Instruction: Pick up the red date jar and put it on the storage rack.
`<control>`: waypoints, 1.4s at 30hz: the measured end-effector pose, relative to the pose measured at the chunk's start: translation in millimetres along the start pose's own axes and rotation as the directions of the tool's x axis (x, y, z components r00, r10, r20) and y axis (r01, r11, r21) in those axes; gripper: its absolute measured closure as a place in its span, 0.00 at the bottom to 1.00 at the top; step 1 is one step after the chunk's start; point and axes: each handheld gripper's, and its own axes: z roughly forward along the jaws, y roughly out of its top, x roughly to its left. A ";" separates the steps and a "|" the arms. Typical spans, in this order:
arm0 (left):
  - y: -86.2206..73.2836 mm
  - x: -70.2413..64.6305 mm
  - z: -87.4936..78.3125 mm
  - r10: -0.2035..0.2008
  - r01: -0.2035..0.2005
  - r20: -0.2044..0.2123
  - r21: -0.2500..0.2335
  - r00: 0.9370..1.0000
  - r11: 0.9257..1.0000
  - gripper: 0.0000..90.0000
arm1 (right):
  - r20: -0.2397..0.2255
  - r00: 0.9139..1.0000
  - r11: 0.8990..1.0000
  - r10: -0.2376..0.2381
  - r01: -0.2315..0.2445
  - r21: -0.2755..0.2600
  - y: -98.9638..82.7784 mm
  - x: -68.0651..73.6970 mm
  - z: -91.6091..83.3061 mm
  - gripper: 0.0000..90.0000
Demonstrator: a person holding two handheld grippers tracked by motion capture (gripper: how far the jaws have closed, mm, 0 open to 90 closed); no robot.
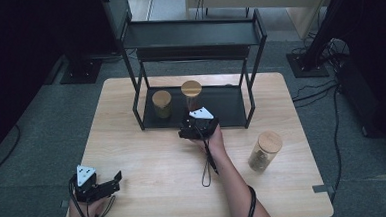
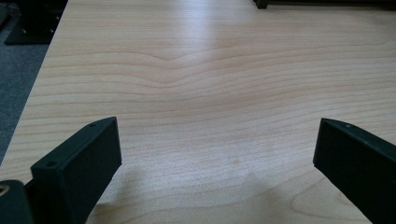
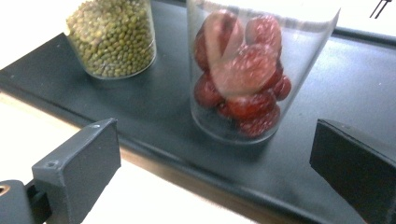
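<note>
Up front, the right gripper (image 3: pixel 215 154) opens wide before the red fruit jar (image 3: pixel 247 70); the left gripper (image 2: pixel 217 158) gapes over the wooden table (image 2: pixel 210 70).

Left gripper (image 1: pixel 115 178) low at near left corner, jaws wide apart, held in left hand (image 1: pixel 86 210). Right gripper (image 1: pixel 194 122) stretched forward at mid-table, jaws spread wide, right hand (image 1: pixel 213 140) behind, forearm angled in from bottom edge.
</note>
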 end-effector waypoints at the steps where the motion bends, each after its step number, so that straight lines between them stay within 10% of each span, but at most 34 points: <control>1: 0.0 0.0 0.1 0.001 -0.001 0.000 0.000 1.000 1.000 0.01 | -0.002 1.000 1.000 -0.001 0.001 0.001 -1.3 0.5 -0.4 0.02; 42: -0.2 -0.2 0.0 0.002 -0.002 -0.001 -0.001 1.000 1.000 0.01 | 0.001 1.000 0.999 -0.010 0.010 -0.048 -36.1 14.2 -45.7 0.02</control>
